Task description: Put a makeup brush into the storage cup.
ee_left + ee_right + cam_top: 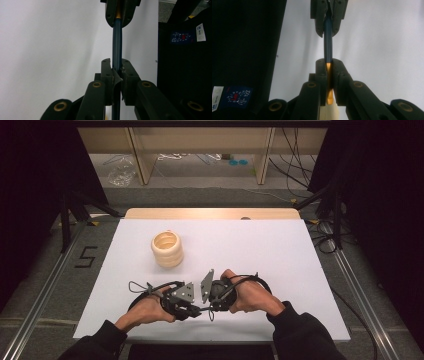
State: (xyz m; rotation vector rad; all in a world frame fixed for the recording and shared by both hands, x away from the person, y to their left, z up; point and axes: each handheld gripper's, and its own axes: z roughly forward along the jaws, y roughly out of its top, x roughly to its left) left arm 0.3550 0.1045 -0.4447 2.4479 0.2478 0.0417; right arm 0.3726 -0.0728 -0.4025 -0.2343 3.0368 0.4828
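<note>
— Both grippers are clamped on one thing: the left gripper [116,68] pinches the dark blue end of a thin pen [117,42], and the right gripper [328,65] pinches its gold end.

— Where is the pen?

— Strung between the two sets of jaws, near the front edge of the white table [280,250]. From above, the left gripper [192,309] and right gripper [209,307] point at each other, tips nearly meeting (the pen itself is too thin to make out from up there).

— Anything else on the table?

— A pale ring stack [167,249], upright, farther back and to the left, well apart from both hands.

— And the hands?

— The left hand [145,307] and right hand [252,295] each wrap a gripper body, grey plates tilted toward each other.
</note>
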